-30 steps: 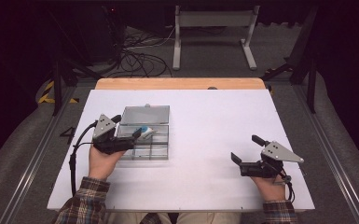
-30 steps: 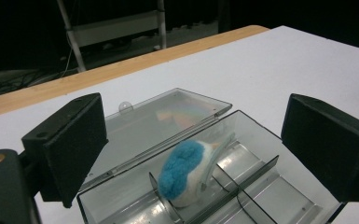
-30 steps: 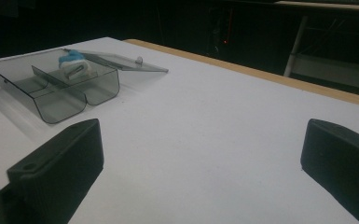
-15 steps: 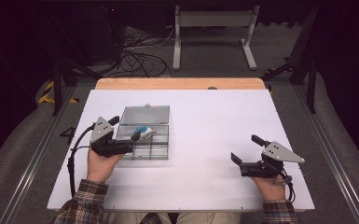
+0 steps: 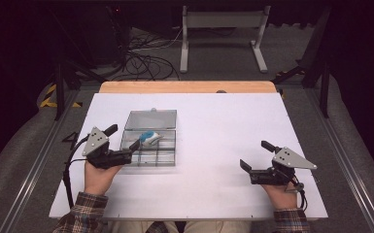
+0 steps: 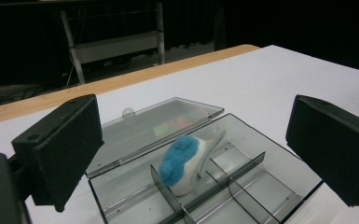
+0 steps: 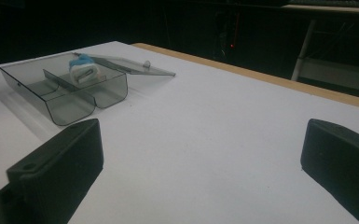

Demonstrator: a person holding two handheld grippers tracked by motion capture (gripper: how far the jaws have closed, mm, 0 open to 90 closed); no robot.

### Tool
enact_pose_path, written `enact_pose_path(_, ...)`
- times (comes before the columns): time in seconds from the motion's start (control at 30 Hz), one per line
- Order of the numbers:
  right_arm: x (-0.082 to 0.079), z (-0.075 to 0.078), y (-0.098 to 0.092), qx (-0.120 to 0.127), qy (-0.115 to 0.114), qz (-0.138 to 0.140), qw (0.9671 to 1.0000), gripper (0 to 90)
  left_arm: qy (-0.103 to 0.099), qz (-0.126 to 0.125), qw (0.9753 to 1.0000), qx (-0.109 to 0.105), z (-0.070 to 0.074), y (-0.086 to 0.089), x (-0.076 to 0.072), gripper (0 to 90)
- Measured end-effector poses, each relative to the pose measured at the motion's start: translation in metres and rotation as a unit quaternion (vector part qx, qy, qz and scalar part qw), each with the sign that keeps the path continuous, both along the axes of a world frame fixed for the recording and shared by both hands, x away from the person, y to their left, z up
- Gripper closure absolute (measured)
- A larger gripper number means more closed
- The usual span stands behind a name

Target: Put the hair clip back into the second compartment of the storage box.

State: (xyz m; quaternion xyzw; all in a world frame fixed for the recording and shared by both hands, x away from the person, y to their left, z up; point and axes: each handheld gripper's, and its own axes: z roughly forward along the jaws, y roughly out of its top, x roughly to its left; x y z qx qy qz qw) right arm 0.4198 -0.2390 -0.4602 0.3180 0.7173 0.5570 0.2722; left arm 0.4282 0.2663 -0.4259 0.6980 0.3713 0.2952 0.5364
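Observation:
A clear grey compartment box (image 5: 162,155) lies on the white table left of centre, its lid (image 5: 153,119) folded flat behind it. A small blue-and-white item (image 5: 149,138) rests in a back compartment and leans on a divider. In the left gripper view the item (image 6: 182,164) lies just ahead of the jaws. My left gripper (image 5: 125,136) is open at the box's left edge and holds nothing; its view shows the jaws (image 6: 193,137) spread wide. My right gripper (image 5: 254,154) is open and empty over bare table at the near right. The right gripper view shows the box (image 7: 70,91) and the item (image 7: 84,71) far off to the left.
The white table top (image 5: 213,121) ends in a wooden strip (image 5: 189,87) along its far edge. Beyond that are a metal stand (image 5: 221,36) and cables (image 5: 141,60) on the floor. Bare table lies between the box and the right gripper.
My left gripper has drawn back to the left and toward the person, off the box. The blue-and-white item stays in the box. The right gripper has not moved.

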Motion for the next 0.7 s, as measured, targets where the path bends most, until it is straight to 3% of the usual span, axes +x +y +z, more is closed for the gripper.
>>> enact_pose_path(0.7, -0.001, 0.001, -0.002, 0.007, -0.006, -0.005, 0.9999, 0.0, -0.016, 0.007, 0.9998, -0.006, -0.007, 0.021, -0.021, 3.1)
